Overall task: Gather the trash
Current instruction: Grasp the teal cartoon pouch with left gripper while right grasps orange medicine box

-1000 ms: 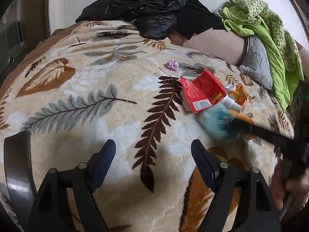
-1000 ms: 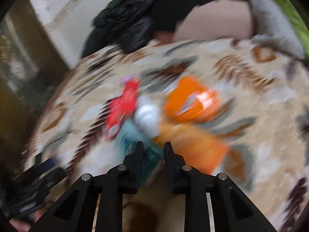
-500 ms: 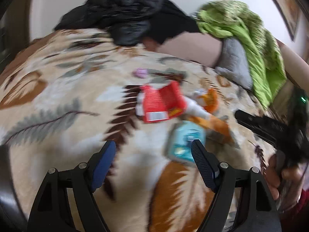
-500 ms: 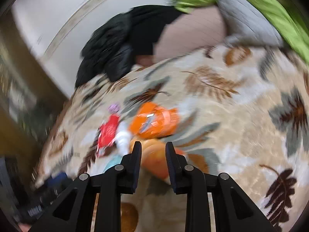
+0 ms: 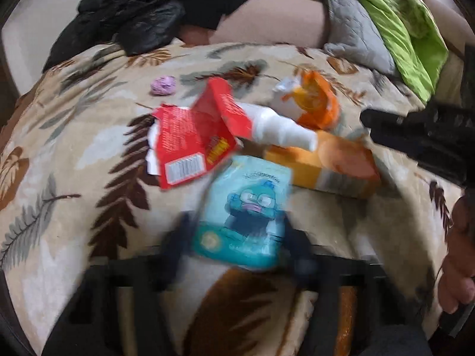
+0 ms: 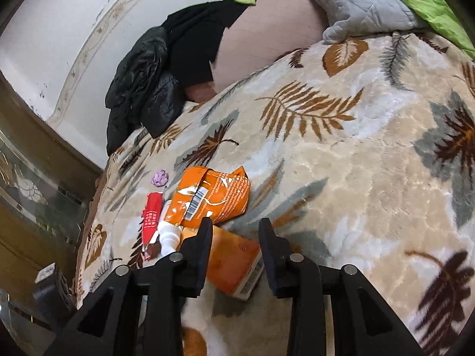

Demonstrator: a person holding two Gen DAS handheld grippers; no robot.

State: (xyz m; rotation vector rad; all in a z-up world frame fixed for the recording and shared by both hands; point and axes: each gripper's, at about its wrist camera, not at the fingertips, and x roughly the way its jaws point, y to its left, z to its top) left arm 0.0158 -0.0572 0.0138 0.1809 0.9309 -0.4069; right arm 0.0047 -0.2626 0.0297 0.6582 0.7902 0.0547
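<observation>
Trash heaped near the middle of the leaf-patterned fleece blanket (image 6: 341,160), toward its left edge in the right wrist view. Teal cartoon-printed pouch (image 5: 249,207) nearest the left gripper (image 5: 237,237), lower end lying between the two blurred fingers, one finger at each side of it. Left jaws just been closing, partly apart; cannot tell through the blur whether the pads press on the pouch. Torn red carton (image 5: 193,145) just beyond the pouch, flap raised. White bottle (image 5: 279,130) lying across the pile, touching the red carton and resting on the orange box (image 5: 329,166). Crumpled orange packet (image 5: 320,103) behind the bottle. Small purple wad (image 5: 162,85) apart from the heap, farther up the blanket.

Right gripper (image 6: 234,237) poised over the orange box (image 6: 234,261), jaws just been opening, a modest gap between the fingers, nothing pinched; box surface visible through the gap. Orange packet (image 6: 213,198) just past the left fingertip. Black jacket (image 6: 139,86) and green cover (image 5: 397,26) at the far edge of the blanket.
</observation>
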